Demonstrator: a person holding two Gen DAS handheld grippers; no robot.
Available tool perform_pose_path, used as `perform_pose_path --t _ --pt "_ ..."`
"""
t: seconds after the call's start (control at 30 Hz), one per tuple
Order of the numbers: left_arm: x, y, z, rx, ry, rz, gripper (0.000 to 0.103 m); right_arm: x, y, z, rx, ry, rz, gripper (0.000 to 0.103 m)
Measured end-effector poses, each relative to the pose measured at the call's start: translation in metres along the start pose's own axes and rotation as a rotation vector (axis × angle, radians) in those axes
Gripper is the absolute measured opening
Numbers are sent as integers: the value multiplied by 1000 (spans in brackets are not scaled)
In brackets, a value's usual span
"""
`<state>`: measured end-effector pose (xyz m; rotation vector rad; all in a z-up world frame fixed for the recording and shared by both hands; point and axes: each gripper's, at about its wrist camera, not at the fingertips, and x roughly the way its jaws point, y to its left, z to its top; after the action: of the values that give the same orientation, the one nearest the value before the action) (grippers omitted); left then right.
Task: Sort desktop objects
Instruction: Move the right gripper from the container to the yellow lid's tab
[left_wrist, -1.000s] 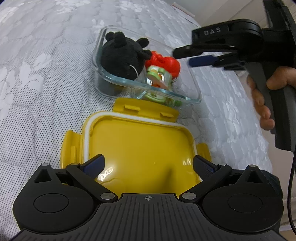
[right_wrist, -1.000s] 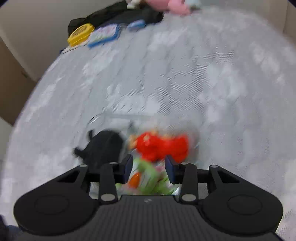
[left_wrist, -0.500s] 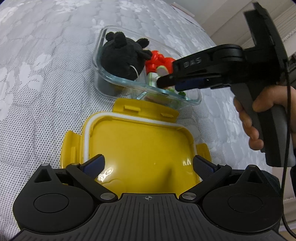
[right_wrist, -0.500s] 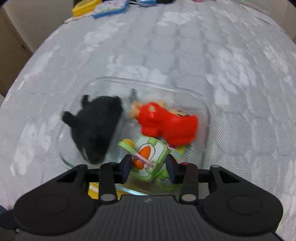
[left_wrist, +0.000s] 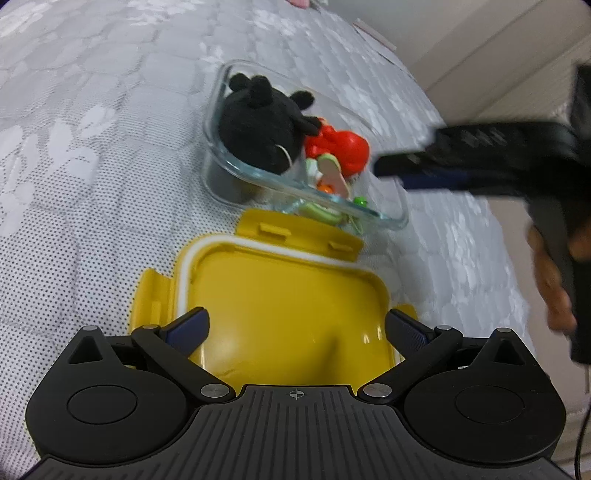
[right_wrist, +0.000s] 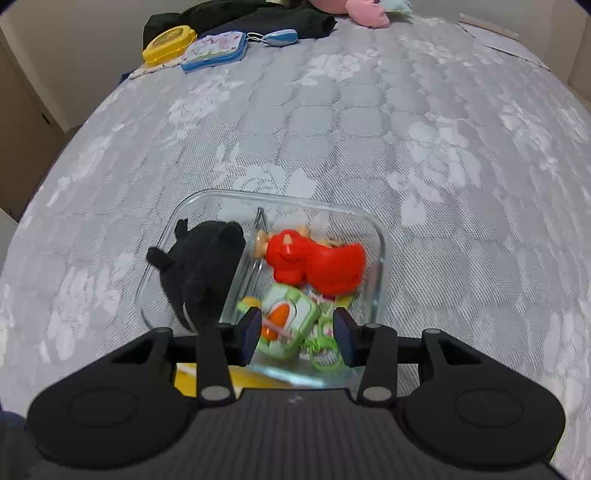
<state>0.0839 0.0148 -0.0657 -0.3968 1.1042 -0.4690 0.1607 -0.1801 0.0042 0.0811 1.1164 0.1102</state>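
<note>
A clear glass container (right_wrist: 380, 236) (left_wrist: 218, 74) sits on the grey bedspread. It holds a black plush toy (right_wrist: 203, 266) (left_wrist: 258, 118), a red toy figure (right_wrist: 317, 262) (left_wrist: 343, 146) and a green toy with a keyring (right_wrist: 291, 317) (left_wrist: 328, 173). A yellow lid (left_wrist: 280, 302) lies just in front of the container. My left gripper (left_wrist: 295, 328) is open, low over the lid's near part. My right gripper (right_wrist: 297, 330) is open and empty above the container's near edge; it shows blurred at the right in the left wrist view (left_wrist: 413, 173).
At the far end of the bed lie a yellow box (right_wrist: 168, 42), a blue-rimmed case (right_wrist: 216, 50), a blue oval item (right_wrist: 282, 37), dark clothing (right_wrist: 258, 18) and a pink plush (right_wrist: 365, 13). Papers (right_wrist: 491, 33) lie at the far right.
My right gripper has pulled back and up from the container, away to the right in the left wrist view. The left gripper has stayed put over the lid.
</note>
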Motion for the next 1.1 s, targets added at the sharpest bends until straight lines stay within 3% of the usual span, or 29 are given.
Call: perform_pose_path --t 0.13,0.23,0.37,0.5,0.6,0.67,0.8,0.9,0.97,1.1 --pt "0 -6 -1 37 -5 45 103 -20 -9 -21 31 -20 9 46" --pt "-3 -20 -6 126 -25 105 103 -33 -18 -45 81 -41 29 52" --pt "-17 -36 -14 224 -99 142 103 -43 -23 -80 94 -77 11 61" --pt "-26 -45 -20 273 -161 219 103 -43 -41 -109 226 -98 36 67" --pt "-29 -48 -23 289 -161 272 103 -38 -46 -124 282 -104 58 74" --pt "-28 -48 -24 293 -144 295 103 -33 -47 -131 305 -111 52 84" --pt "-34 -54 -35 344 -113 289 103 -32 -52 -133 349 -103 -18 89" --pt "-32 -69 -43 465 -69 325 103 -31 -52 -133 318 -83 16 86" --pt "-31 -79 -50 556 -41 343 103 -28 -45 -133 273 -63 33 74" --pt "-35 -102 -66 780 10 404 103 -21 -29 -131 170 -40 -20 73"
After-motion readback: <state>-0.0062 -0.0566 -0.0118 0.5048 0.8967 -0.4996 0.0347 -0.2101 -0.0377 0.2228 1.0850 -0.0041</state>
